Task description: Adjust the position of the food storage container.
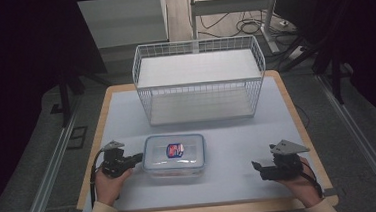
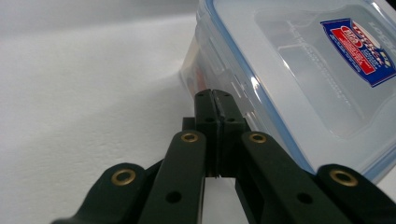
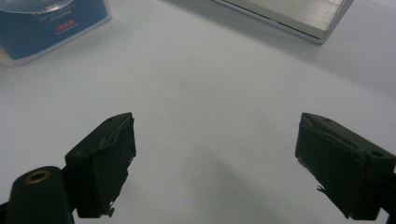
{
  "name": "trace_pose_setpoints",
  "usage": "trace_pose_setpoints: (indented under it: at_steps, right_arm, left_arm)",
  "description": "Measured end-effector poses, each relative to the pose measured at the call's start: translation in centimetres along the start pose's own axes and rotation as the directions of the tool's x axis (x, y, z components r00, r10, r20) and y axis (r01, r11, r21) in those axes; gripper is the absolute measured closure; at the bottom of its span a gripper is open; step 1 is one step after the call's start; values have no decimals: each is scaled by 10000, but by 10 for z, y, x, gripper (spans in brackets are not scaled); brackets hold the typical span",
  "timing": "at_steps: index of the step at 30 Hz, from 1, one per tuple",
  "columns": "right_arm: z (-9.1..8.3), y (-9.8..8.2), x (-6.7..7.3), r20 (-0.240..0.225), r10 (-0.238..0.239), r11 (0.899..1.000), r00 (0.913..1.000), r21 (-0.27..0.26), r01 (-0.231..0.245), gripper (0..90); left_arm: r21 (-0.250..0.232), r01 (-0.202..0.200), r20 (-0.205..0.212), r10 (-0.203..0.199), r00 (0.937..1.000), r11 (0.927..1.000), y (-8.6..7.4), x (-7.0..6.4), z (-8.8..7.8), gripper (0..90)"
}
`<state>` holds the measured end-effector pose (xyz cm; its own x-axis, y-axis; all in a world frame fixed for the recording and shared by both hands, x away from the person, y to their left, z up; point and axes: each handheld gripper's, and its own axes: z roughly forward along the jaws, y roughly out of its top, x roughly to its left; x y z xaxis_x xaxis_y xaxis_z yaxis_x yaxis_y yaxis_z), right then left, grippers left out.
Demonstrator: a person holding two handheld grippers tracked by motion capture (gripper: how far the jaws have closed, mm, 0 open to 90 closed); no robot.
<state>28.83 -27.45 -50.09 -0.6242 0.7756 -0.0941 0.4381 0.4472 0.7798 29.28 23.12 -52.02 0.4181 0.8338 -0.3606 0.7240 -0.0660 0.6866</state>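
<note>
A clear plastic container [image 1: 174, 157] with a blue-rimmed lid and a red and blue label lies flat on the white mat near the front. My left gripper [image 1: 138, 157] is at its left side. In the left gripper view the jaws [image 2: 215, 95] are pressed together, their tips against the side clip of the container [image 2: 317, 70]; nothing shows between them. My right gripper [image 1: 255, 166] rests low over the mat at the front right, apart from the container. Its jaws [image 3: 215, 137] stand wide open over bare mat, with a corner of the container [image 3: 46, 25] far off.
A white wire basket [image 1: 197, 46] stands at the back of the table, open at the top; its base [image 3: 299, 16] shows at the upper right of the right gripper view. The white mat [image 1: 238, 142] covers a wooden table with edges close to both hands.
</note>
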Motion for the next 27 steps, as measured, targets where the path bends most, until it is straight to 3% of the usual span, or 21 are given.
trace_pose_setpoints:
  at_steps: [12, 19, 27]
  right_arm:
    - [1, 0, 0, -6, -56, 10000, 10000, 55, 56, 121]
    - [2, 0, 1, 0, -47, 9999, 10000, 94, 47, 121]
    - [2, 0, 1, -4, -41, 10000, 10000, 87, 41, 121]
  left_arm:
    - [500, -632, 371, 614, 9974, 9967, 6, -27, 23, 900]
    - [470, -1014, 467, 992, 9940, 9937, 9, -49, 39, 900]
    - [419, -1013, 607, 987, 9933, 9940, 11, -52, 44, 900]
